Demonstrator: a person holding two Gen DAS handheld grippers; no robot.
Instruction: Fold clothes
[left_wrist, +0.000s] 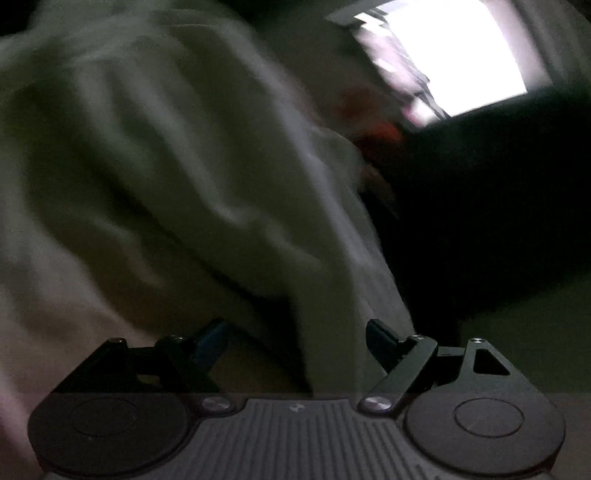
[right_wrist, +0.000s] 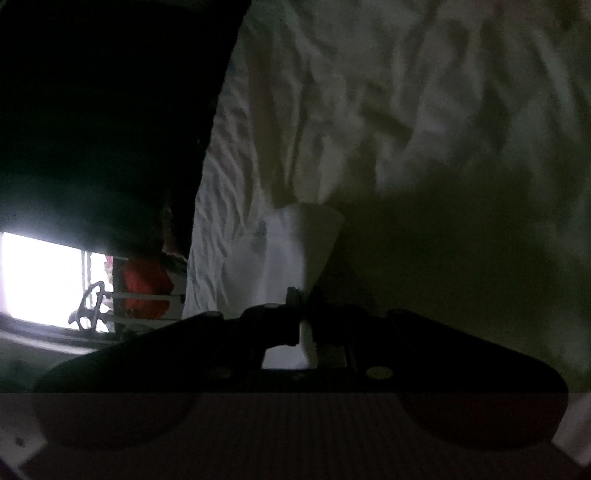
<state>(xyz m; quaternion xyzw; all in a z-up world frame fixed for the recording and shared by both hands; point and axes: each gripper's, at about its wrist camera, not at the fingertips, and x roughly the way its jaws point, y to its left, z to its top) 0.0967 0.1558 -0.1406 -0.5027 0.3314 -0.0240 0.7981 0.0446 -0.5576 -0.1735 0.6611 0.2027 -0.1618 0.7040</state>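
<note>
A white garment (left_wrist: 177, 166) fills most of the left wrist view, hanging in blurred folds just ahead of my left gripper (left_wrist: 295, 336). That gripper's jaws stand wide apart with nothing between them. In the right wrist view my right gripper (right_wrist: 304, 299) is shut on a bunched corner of the white garment (right_wrist: 295, 240). The cloth rises from the closed jaws as a narrow wad. Behind it lies wrinkled white fabric (right_wrist: 406, 92), garment or bedding, I cannot tell which.
A bright window (left_wrist: 454, 55) shows at the upper right of the left view and low at the left of the right view (right_wrist: 37, 277). An orange-red object (right_wrist: 144, 284) sits by the window. A large dark mass (right_wrist: 92, 110) stands beside the fabric. The room is dim.
</note>
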